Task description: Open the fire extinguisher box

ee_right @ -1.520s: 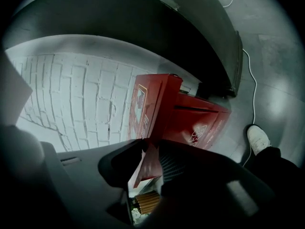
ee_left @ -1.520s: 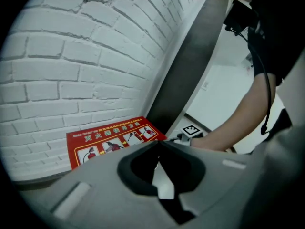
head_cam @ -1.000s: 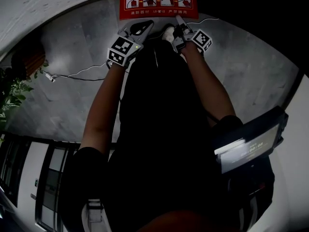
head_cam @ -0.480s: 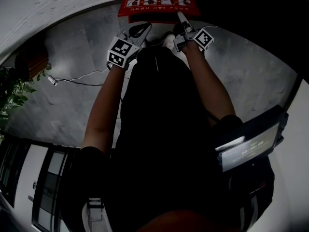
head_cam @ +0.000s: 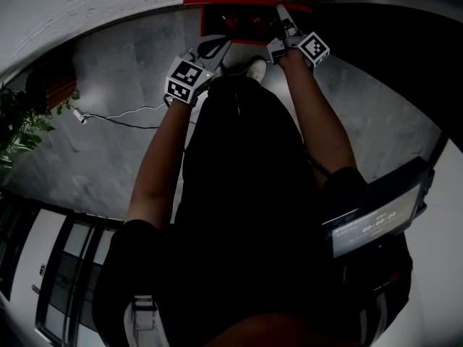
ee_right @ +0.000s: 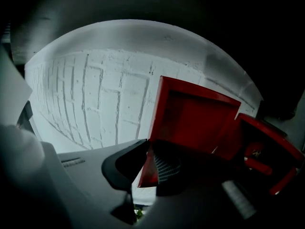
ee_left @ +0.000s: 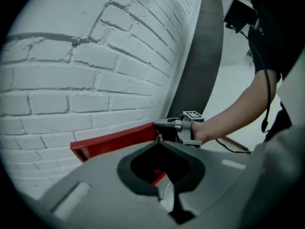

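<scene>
left hand-held gripper (ee_left: pixel 158 143): clenched, empty | right hand-held gripper (ee_right: pixel 148 162): jaws closing on raised red lid (ee_right: pixel 195 113) edge | fire extinguisher box (ee_right: pixel 269 149): open

A white brick wall (ee_left: pixel 86 75) rises above a grey stone floor (head_cam: pixel 101 157). A thin cable (head_cam: pixel 126 113) trails over the floor's left part. A leafy plant (head_cam: pixel 18 125) stands at its left edge, near what may be a wooden planter (head_cam: pixel 49 85). A lit screen (head_cam: pixel 372 221) shows low right.
</scene>
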Demonstrator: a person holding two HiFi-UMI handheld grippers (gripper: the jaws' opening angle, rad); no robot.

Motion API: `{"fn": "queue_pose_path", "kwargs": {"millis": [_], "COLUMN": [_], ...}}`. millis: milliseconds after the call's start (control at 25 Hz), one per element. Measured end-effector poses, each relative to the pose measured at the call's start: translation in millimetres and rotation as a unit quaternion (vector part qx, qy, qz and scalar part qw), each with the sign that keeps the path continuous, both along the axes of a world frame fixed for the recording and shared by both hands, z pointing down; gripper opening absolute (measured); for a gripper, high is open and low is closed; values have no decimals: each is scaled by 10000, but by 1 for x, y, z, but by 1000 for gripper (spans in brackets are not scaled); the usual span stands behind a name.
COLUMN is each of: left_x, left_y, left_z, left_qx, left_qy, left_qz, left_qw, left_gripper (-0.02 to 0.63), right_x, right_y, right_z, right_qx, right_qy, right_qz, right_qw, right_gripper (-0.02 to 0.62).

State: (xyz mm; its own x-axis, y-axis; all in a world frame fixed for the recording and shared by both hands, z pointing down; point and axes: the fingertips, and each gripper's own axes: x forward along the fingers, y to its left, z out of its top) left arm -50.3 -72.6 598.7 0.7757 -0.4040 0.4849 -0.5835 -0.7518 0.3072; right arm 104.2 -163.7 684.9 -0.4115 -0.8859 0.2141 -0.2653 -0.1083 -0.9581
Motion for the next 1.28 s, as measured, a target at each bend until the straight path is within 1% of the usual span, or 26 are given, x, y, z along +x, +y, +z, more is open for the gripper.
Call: {"fn": "queue_pose_path", "kwargs": {"millis": [200,360,560,760,960,1040,1120,1280], "left_x": [-9,-11,-12,-13,-13,-14,-16,-19], "left_y": [-8,-12,-19,-24,-26,-28,-29,-29], "left_z": [0,-3,-5,-5,-10,-12,-15,-29], "left_qx": [-13,-2,-1,12,54,73,95,152], "left_qy": [3,20,20,10,45,67,92,205], "left_qz": [-172,-255,-302,-326,-328,-335,-340,-356], "left_qw": [9999,9997,9995,9995,9994,9994,9993,9990], "left_gripper": [-2,-2,-2,-2,-2,-2,-2,-2], "right_x": [2,2,4,5,5,5,2,-1], "right_y": [-23,-43,-58,-68,-74,-74,-73,-52], "right_z": [-1,-7,-2,0,0,-1,-4,-13], "right_qx": [110,450,355,360,339,357,362,407], "right_qy": [-12,110,149,243,215,282,433,1004], "right_qz": [45,-166,-146,-171,-180,-279,-486,-1062], "right_qw": [9999,9988,9992,9989,9990,9986,9972,9884], "right_gripper": [45,44,44,44,44,46,48,75]}}
